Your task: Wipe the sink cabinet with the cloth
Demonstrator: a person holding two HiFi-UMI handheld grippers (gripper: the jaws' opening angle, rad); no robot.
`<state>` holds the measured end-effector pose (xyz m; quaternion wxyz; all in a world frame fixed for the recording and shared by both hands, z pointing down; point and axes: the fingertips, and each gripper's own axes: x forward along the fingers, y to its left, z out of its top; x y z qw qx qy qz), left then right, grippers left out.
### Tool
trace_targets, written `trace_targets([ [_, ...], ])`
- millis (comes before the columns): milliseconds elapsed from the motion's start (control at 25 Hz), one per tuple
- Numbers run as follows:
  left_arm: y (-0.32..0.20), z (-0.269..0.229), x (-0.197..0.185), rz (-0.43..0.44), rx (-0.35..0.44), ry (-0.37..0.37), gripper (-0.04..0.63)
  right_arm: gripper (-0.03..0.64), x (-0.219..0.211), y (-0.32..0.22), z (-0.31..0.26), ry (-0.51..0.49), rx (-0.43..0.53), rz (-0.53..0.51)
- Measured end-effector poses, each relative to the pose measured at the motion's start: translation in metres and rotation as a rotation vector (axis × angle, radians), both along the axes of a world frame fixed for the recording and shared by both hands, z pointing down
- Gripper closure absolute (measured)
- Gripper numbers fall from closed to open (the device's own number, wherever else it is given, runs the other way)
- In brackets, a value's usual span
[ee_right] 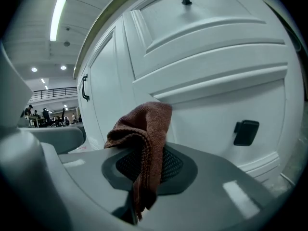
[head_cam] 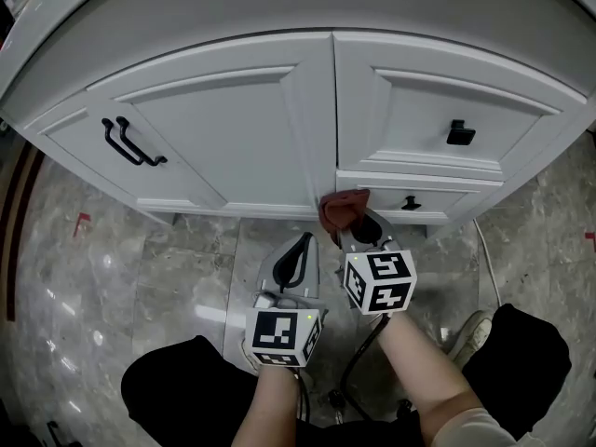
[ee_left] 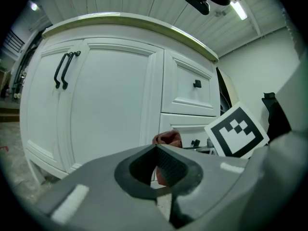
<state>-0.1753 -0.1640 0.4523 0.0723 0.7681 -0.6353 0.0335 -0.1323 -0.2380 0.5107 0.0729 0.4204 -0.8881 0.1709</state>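
Observation:
The white sink cabinet point(head_cam: 233, 128) fills the upper half of the head view, with a door on the left and drawers on the right. My right gripper point(head_cam: 358, 229) is shut on a reddish-brown cloth point(head_cam: 340, 210), which is pressed against the cabinet's lower edge beside the bottom drawer. In the right gripper view the cloth point(ee_right: 144, 134) hangs out of the jaws right next to the drawer front point(ee_right: 216, 109). My left gripper point(head_cam: 298, 259) is shut and holds nothing, a little behind and left of the right one. From the left gripper view the cloth point(ee_left: 166, 139) shows just past the jaws.
Black double handles point(head_cam: 130, 142) sit on the left door. A black square knob point(head_cam: 460, 134) is on the upper drawer and a small one point(head_cam: 411, 203) on the lower drawer. Grey marble floor point(head_cam: 121, 277) surrounds the cabinet. The person's knees and a shoe point(head_cam: 470, 329) are below.

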Motion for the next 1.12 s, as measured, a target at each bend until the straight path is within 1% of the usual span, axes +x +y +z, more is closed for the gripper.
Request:
trace_targets([
  [160,-0.004,-0.001,0.003,0.008,0.011,0.018,0.595,0.535,0.016,-0.003,0.003,0.012,-0.007,0.059],
  [320,-0.009,0.000,0.021,0.048,0.018,-0.006,0.595,0.535,0.037,-0.008,0.007,0.020,-0.018,0.112],
  [400,-0.010,0.003,0.029,0.065,0.014,-0.032,0.595,0.535,0.053,-0.013,0.011,0.016,-0.041,0.161],
  [480,-0.011,0.004,0.034,0.075,0.013,-0.044,0.595,0.535,0.066,-0.018,0.016,0.007,-0.071,0.187],
  [680,-0.018,0.003,0.047,0.092,0.010,-0.029,0.595,0.535,0.085,-0.020,0.018,-0.036,-0.118,0.228],
  [760,-0.022,0.001,0.057,0.109,0.013,-0.023,0.595,0.535,0.091,-0.018,0.017,-0.052,-0.138,0.228],
  [880,-0.026,0.000,0.075,0.140,0.017,-0.028,0.595,0.535,0.095,-0.011,0.012,-0.071,-0.157,0.198],
  [1000,-0.031,-0.008,0.095,0.177,0.045,-0.016,0.595,0.532,0.106,-0.006,0.003,-0.050,-0.127,0.178],
  [1120,-0.034,-0.010,0.109,0.201,0.055,-0.014,0.595,0.532,0.121,-0.004,-0.005,-0.035,-0.093,0.207],
])
